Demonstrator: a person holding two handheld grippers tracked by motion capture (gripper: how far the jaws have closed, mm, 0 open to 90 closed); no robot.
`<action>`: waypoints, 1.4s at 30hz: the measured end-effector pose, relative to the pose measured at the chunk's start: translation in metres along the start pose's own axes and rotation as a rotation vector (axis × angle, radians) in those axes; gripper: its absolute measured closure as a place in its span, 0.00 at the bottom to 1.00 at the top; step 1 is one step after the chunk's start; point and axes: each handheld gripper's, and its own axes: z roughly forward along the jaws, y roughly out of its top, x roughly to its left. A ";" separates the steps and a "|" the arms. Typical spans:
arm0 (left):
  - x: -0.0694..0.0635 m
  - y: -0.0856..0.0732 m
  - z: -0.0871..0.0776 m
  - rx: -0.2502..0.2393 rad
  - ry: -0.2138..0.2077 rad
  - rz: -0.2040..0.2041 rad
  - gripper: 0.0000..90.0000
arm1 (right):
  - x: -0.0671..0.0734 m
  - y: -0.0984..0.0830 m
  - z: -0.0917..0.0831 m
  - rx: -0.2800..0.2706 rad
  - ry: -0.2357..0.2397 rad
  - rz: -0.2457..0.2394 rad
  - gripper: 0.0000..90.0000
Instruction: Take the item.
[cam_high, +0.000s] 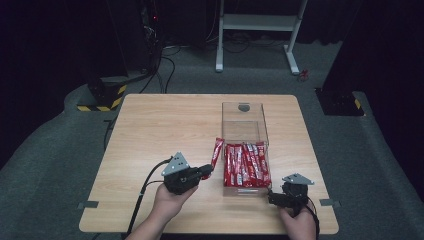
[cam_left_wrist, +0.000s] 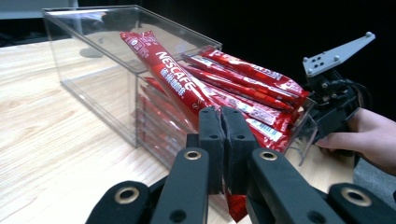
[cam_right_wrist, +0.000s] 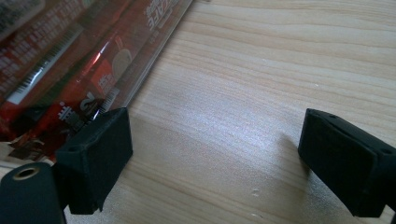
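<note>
- Seen from above: left gripper (cam_high: 204, 171) at the near-left of the wooden table (cam_high: 160, 130), jaws pressed together on the lower end of one red sachet (cam_high: 216, 151); sachet slanting up and away from the jaws, just left of the clear box (cam_high: 245, 125).
- Same view: more red sachets (cam_high: 246, 164) packed side by side in the near half of the clear box, to the right of the left gripper; right gripper (cam_high: 272, 196) at the box's near right corner, held in a hand (cam_high: 299, 222).
- Along the left gripper's jaws: red sachet (cam_left_wrist: 175, 81) pinched between closed pads, rising from them against the box wall (cam_left_wrist: 100, 88); other gripper (cam_left_wrist: 329, 100) beyond the box.
- Along the right gripper's jaws: pads spread wide, bare tabletop (cam_right_wrist: 243, 93) between them; left pad (cam_right_wrist: 95, 154) just beside the box's sachets (cam_right_wrist: 70, 60), contact not clear.
</note>
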 end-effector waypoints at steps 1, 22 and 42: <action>0.001 0.000 -0.001 -0.002 0.004 -0.001 0.98 | 0.000 0.000 0.000 0.000 0.000 0.000 0.11; 0.031 0.003 -0.025 -0.028 0.117 0.001 0.98 | 0.000 0.000 0.000 -0.001 0.000 -0.002 0.11; 0.067 -0.004 -0.047 -0.024 0.223 -0.026 0.98 | 0.000 0.000 0.000 -0.002 0.000 -0.002 0.11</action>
